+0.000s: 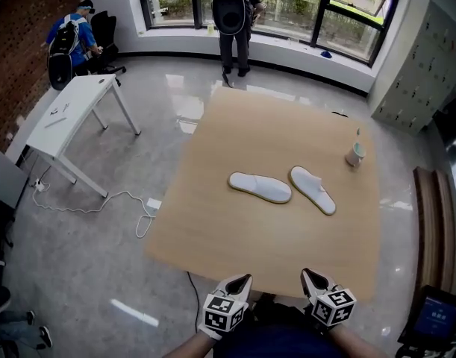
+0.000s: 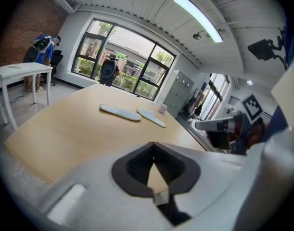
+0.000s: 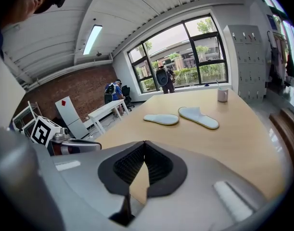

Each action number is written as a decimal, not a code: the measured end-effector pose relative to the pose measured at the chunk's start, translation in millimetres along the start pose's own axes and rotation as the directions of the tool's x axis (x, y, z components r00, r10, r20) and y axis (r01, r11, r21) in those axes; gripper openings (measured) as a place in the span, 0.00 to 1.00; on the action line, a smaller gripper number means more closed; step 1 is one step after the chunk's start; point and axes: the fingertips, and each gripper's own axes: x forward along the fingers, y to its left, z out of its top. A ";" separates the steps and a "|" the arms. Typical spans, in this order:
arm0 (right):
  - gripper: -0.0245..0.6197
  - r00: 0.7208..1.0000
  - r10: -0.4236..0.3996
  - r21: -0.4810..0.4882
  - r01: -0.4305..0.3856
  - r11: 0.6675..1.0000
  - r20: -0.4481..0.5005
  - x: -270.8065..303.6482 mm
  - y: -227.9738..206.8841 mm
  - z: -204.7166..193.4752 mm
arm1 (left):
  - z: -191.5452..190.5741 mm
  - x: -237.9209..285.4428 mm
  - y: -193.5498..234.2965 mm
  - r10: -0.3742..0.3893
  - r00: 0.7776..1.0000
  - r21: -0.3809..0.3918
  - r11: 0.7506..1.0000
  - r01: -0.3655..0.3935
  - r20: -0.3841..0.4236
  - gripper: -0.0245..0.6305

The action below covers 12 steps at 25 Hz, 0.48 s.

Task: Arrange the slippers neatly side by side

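Table (image 1: 235, 237): carrying both slippers mid-surface.
Left slipper (image 1: 260, 187), right slipper (image 1: 312, 189): lying near each other, splayed at an angle, needing aligning.
Left gripper (image 1: 244, 279), right gripper (image 1: 308, 274): hovering at the near edge, jaws pressed together, holding nothing, slippers being well beyond reach.

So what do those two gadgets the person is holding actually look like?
The left tongs and right tongs are pale grey plastic. Each tapers to a pair of black ribbed pads. Each also carries a cube covered in black-and-white square markers. The person wears a dark blue top.
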 end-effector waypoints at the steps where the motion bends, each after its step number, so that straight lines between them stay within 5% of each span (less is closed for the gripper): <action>1: 0.05 1.000 0.004 0.005 -0.004 1.000 -0.006 4.6 -2.0 0.0 | 1.5 3.0 1.4 0.002 1.000 0.000 1.000 -0.002 -0.005 0.04; 12: 0.05 0.989 0.148 0.009 -0.149 0.989 0.016 57.1 -8.8 36.8 | 51.1 26.4 8.6 0.102 0.995 0.061 0.993 -0.101 -0.015 0.04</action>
